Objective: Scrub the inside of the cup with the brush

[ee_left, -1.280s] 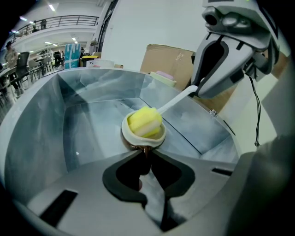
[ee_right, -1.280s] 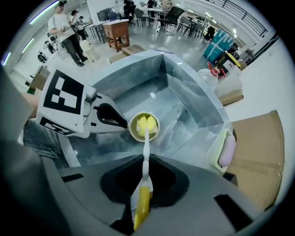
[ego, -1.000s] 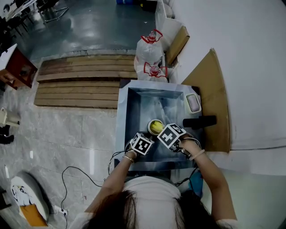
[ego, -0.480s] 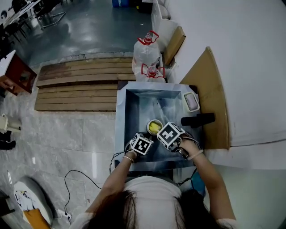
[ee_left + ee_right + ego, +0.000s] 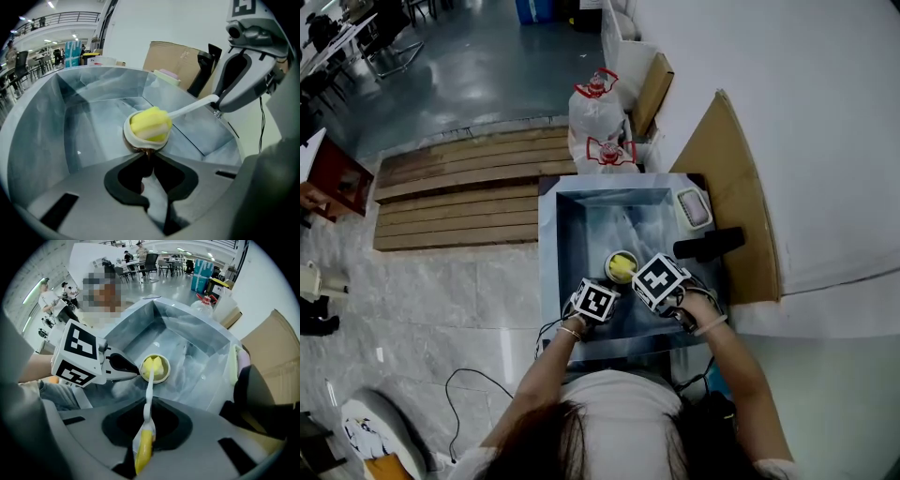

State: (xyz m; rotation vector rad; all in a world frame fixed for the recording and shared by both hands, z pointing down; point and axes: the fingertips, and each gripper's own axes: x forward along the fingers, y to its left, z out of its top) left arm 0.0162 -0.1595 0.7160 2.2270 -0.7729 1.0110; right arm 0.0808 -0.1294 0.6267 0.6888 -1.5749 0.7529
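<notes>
Taking the cup (image 5: 127, 133) as the dial's centre in the head view, the bare floor of the sink (image 5: 551, 244) lies open from 9 round to 12 o'clock, shut in by its steep walls. A black tap (image 5: 708, 244) stands on the ledge at 2 o'clock, with a soap dish (image 5: 694, 208) at 1 o'clock and cardboard (image 5: 731, 187) beyond them. The near side is crowded: the left gripper (image 5: 149, 157) at 7 o'clock pinches the cup's rim, and the right gripper (image 5: 146, 411) at 5 o'clock grips the brush (image 5: 150, 123), whose yellow head fills the cup's mouth.
</notes>
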